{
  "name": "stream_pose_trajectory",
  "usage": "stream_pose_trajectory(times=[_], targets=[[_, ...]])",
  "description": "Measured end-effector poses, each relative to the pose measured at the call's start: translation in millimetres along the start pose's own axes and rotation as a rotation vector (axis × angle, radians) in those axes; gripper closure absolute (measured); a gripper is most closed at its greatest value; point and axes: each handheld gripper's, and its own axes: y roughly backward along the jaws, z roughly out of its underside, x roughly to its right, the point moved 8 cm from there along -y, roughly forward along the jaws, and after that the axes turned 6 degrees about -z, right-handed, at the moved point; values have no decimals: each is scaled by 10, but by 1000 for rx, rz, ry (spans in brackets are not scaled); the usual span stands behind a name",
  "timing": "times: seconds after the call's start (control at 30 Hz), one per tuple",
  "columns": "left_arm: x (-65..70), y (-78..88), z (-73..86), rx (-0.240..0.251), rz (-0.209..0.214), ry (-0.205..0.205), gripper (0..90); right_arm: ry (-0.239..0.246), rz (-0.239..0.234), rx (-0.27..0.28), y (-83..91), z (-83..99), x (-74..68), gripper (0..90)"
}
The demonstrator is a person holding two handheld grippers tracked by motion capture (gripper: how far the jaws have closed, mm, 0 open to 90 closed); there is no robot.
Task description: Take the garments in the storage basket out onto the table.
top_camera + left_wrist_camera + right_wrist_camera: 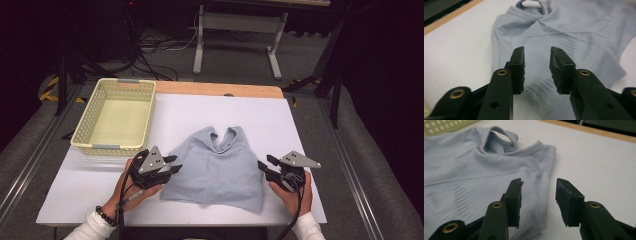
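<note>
A pale blue-grey sleeveless top [215, 167] lies flat on the white table cover [260, 112], neck opening toward the far side. My left gripper [175, 164] hovers at the top's left edge, jaws open and empty. In the left gripper view the gripper [537, 67] has its jaws apart just above the cloth [574, 30], with the ribbed side hem under the gap. My right gripper [265, 162] is at the top's right edge, open. In the right gripper view the gripper [539, 197] straddles the side seam of the top [469, 170] without pressing on it.
A cream perforated plastic basket [86, 122] stands at the back left of the table, its corner showing in the right gripper view [444, 126]. A strip of wooden tabletop [220, 89] runs along the far edge. Bare white cover lies to the right of the top.
</note>
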Motion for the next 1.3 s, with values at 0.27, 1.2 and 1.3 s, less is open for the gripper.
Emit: stream_pose_trajectory(times=[0.27, 1.2, 1.3], targets=[[-173, -385, 102, -75, -45, 24, 345, 24, -19, -104, -369, 115, 161, 457], [-15, -364, 289, -177, 126, 108, 750, 75, -70, -105, -291, 165, 81, 812], [22, -311, 314, -172, 109, 94, 743, 70, -60, -67, -238, 104, 87, 803]])
